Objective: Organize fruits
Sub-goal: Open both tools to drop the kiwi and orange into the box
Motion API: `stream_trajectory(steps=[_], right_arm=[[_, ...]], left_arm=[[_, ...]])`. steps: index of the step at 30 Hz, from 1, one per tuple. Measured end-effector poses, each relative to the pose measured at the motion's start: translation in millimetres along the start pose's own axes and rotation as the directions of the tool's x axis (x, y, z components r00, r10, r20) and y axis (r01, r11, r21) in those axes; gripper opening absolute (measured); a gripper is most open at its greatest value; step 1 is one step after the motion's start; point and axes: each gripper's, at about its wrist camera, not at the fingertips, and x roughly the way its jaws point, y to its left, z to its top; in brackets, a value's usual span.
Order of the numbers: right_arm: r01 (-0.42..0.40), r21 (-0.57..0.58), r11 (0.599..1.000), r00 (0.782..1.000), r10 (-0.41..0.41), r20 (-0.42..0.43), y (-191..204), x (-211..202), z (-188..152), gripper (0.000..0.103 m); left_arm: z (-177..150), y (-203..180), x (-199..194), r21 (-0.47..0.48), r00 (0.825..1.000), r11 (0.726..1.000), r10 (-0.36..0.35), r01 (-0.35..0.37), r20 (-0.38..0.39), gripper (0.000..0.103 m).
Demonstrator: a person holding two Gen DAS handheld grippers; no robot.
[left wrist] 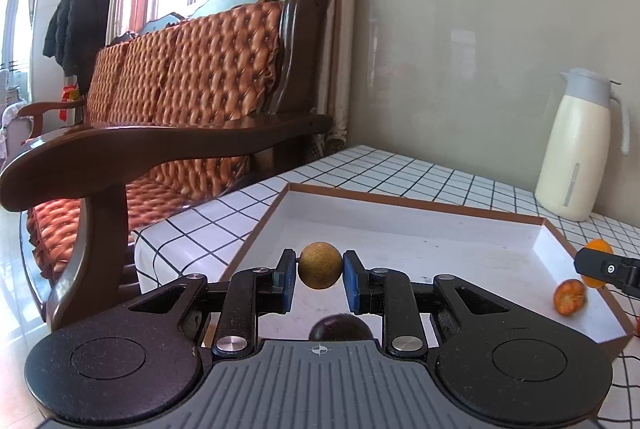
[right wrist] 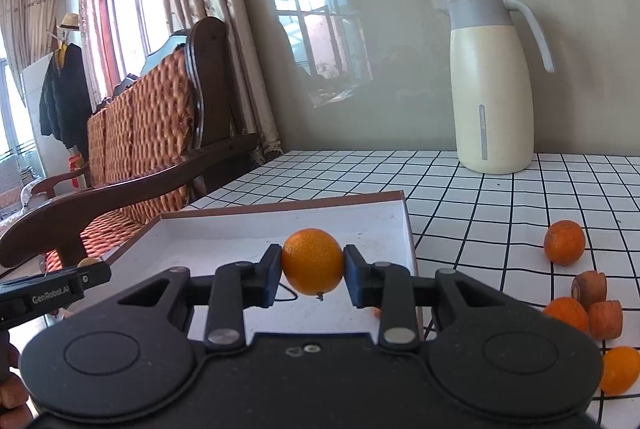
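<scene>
Where tray rim (left wrist: 420, 203) ends, open tablecloth (right wrist: 500, 201).

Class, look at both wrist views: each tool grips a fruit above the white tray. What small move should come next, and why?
Probably lower both fruits to the tray floor before opening. The left tool clamps a brownish round fruit and the right tool an orange, each held clear above the white tray, so releasing now would drop them.

Left gripper (left wrist: 320, 271) sat lower centre of frame, pads clamped on small brown fruit (left wrist: 320, 265). Right gripper (right wrist: 313, 263) sat centre frame, pads clamped on orange (right wrist: 313, 261).
</scene>
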Motion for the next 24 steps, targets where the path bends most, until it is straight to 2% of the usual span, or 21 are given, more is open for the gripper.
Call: stream_trajectory(steps=[4, 5, 6, 7, 8, 9, 11, 13, 15, 16, 18, 24], right_arm=[[0.031, -0.004, 1.000, 0.999, -0.031, -0.018, -0.4, 21.1, 6.2, 0.028], [0.058, -0.013, 0.998, 0.998, -0.059, -0.028, 0.2, 27.5, 6.6, 0.038], [0.066, -0.010, 0.998, 0.998, -0.066, -0.024, -1.0, 29.4, 6.2, 0.058], [0.065, 0.002, 0.998, 0.998, -0.065, -0.012, -2.9, 27.8, 5.7, 0.066], [0.071, 0.021, 0.997, 0.997, -0.071, 0.010, -5.1, 23.3, 5.5, 0.074], [0.069, 0.034, 0.997, 0.997, -0.070, 0.029, -6.7, 18.8, 6.2, 0.074], [0.057, 0.047, 0.997, 0.997, -0.060, 0.056, -8.6, 11.0, 10.0, 0.078], [0.043, 0.058, 0.997, 0.995, -0.048, 0.083, -10.3, 3.5, 13.1, 0.079], [0.038, 0.066, 0.997, 0.994, -0.044, 0.098, -11.8, -3.4, 15.3, 0.094], [0.041, 0.072, 0.997, 0.991, -0.050, 0.121, -12.6, -9.5, 15.4, 0.097], [0.031, 0.061, 0.998, 0.989, -0.039, 0.145, -13.1, -13.6, 17.6, 0.097], [0.019, 0.011, 1.000, 0.990, -0.020, 0.140, -10.8, -19.6, 14.8, 0.097]], left_arm=[[3.6, -1.0, 14.0, 0.001, 1.000, 1.000, 0.011, -0.011, -0.011, 0.026], [4.3, -1.5, 19.2, 0.000, 1.000, 1.000, 0.023, -0.023, -0.021, 0.026], [5.2, -1.4, 25.5, -0.006, 0.999, 1.000, 0.026, -0.027, -0.045, 0.027], [6.1, -0.7, 30.0, -0.016, 0.997, 1.000, 0.022, -0.024, -0.068, 0.051], [7.4, 0.0, 32.7, -0.031, 0.996, 0.999, 0.026, -0.028, -0.090, 0.094], [8.5, 0.2, 30.0, -0.046, 0.996, 0.998, 0.043, -0.047, -0.080, 0.103], [9.9, -2.5, 13.6, -0.042, 0.998, 0.998, 0.052, -0.051, 0.027, 0.103], [13.3, -6.4, 5.4, -0.023, 0.997, 0.998, 0.052, -0.050, 0.057, 0.103], [14.2, -6.6, -0.5, -0.029, 0.996, 0.998, 0.054, -0.052, 0.078, 0.103], [13.9, -7.4, -3.5, -0.025, 0.994, 0.998, 0.063, -0.061, 0.091, 0.103], [14.8, -8.7, -7.9, -0.013, 0.993, 0.998, 0.069, -0.068, 0.101, 0.103], [13.9, -18.5, -22.8, 0.080, 0.988, 0.993, 0.075, -0.086, 0.137, 0.103]])
